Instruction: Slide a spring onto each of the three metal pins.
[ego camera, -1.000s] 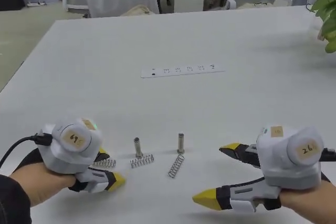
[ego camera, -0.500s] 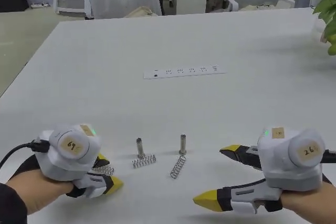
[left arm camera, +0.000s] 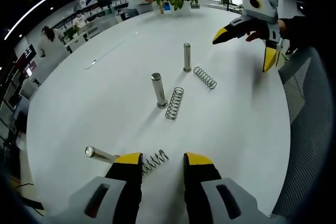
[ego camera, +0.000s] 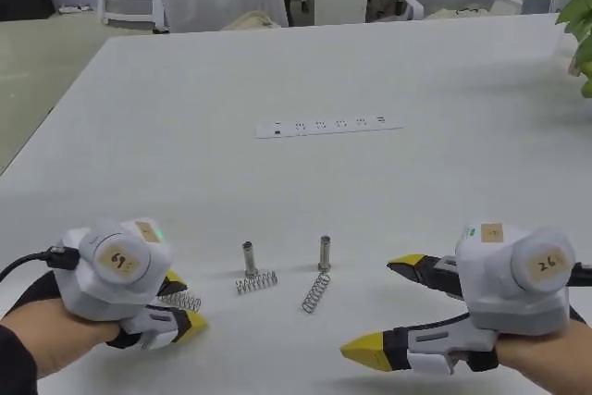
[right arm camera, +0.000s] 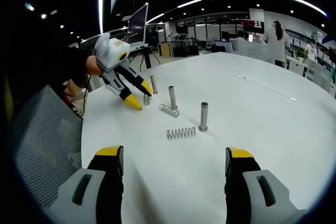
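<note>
The left gripper (left arm camera: 163,157), jaws apart, straddled a spring (left arm camera: 154,161) beside a pin (left arm camera: 100,154); a centred, gentle pinch looked wisest. The right gripper (right arm camera: 174,152) hung spread wide, empty.

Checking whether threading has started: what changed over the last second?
The left gripper rolled and drew back slightly toward the person, jaws open around a spring. Nothing was gripped or let go. The right gripper, open, the two standing pins and the two springs beside them stayed put.
</note>
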